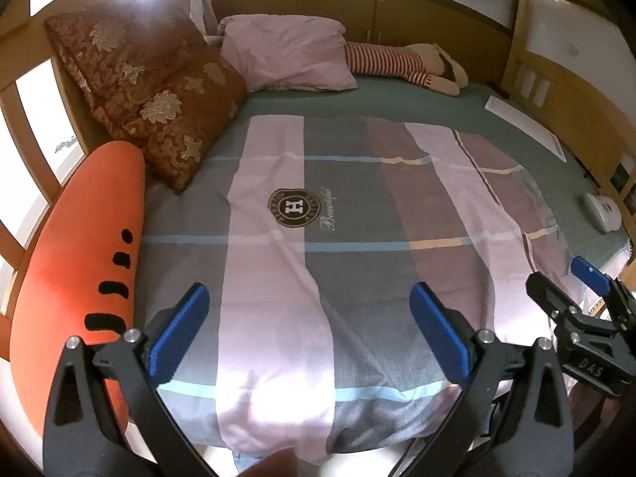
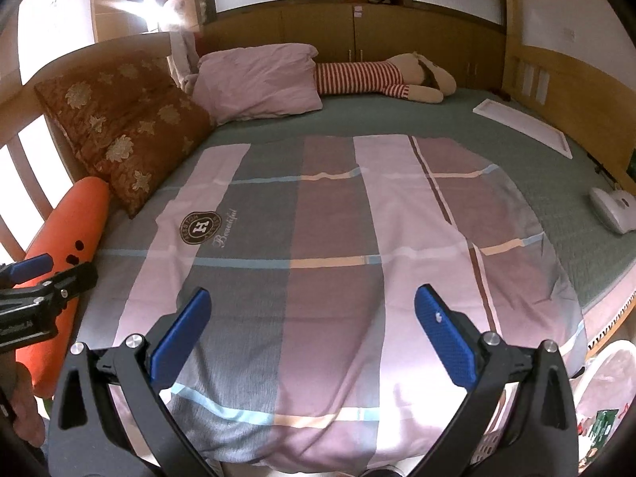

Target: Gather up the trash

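A wood-panelled bedroom: our bed carries a striped pink-grey duvet. Both tongs, left and right, gape wide and empty above it. Crumpled trash sits in a white basket just beside the bed's right edge.

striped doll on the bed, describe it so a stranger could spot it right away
Start at the bed and go to its far edge by the wooden cabinets. Right of the pink pillow lies the doll, stretched on its side. It is the only thing there with red-and-white stripes and a beige head.
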Demonstrator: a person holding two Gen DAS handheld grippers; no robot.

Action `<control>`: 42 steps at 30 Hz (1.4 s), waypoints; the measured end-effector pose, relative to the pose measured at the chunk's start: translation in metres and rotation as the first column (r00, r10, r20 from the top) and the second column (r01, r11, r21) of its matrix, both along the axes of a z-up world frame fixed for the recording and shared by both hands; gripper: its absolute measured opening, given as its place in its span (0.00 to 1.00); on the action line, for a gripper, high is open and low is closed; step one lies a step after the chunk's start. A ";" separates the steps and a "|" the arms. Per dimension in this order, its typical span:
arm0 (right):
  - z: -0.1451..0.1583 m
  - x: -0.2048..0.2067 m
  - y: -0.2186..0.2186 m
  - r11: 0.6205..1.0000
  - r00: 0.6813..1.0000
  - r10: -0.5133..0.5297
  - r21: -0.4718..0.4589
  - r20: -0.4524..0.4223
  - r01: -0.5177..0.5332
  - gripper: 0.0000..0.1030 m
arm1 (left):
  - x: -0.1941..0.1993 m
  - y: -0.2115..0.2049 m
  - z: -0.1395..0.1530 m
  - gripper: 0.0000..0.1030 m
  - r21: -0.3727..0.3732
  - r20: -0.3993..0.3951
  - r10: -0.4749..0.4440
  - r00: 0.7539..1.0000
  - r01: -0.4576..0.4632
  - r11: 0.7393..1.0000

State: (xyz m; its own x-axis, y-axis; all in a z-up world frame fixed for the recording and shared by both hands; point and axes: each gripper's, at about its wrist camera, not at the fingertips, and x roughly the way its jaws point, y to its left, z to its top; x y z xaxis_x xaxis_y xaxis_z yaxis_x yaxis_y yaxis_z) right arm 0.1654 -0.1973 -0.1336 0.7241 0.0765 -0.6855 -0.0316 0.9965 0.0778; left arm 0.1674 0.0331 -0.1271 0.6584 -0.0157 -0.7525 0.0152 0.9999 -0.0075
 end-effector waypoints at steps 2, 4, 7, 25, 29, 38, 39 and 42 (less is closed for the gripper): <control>0.000 0.000 0.000 1.000 1.000 -0.002 0.001 0.000 0.002 0.97 | 0.000 -0.001 -0.001 0.97 0.006 0.000 -0.003 1.000 0.003 1.000; 0.000 0.000 -0.001 1.000 1.000 -0.001 0.000 0.000 0.001 0.97 | 0.000 -0.002 -0.001 0.97 0.014 0.002 -0.005 1.000 0.005 1.000; 0.000 0.000 -0.001 1.000 1.000 0.000 0.003 -0.001 0.000 0.97 | -0.001 -0.003 -0.002 0.97 0.022 0.003 -0.008 1.000 0.007 1.000; 0.002 0.000 -0.002 1.000 1.000 -0.002 0.006 0.001 0.002 0.97 | -0.004 -0.004 -0.001 0.97 0.036 0.015 -0.022 1.000 0.021 0.999; 0.002 0.000 -0.001 1.000 1.000 -0.004 0.008 0.001 0.004 0.97 | -0.006 -0.007 0.001 0.97 0.046 0.027 -0.027 0.999 0.026 0.999; 0.001 0.000 0.000 1.000 1.000 -0.006 0.008 0.002 0.006 0.97 | -0.006 -0.008 0.007 0.97 -0.002 0.026 -0.047 0.999 0.047 0.999; 0.001 0.000 0.000 1.000 1.000 -0.005 0.007 0.001 0.005 0.97 | -0.006 -0.007 0.008 0.97 -0.010 0.030 -0.050 0.998 0.051 0.999; 0.002 0.000 0.000 1.000 1.000 -0.006 0.006 0.002 0.006 0.97 | -0.008 -0.007 0.010 0.97 -0.023 0.045 -0.050 0.998 0.051 0.998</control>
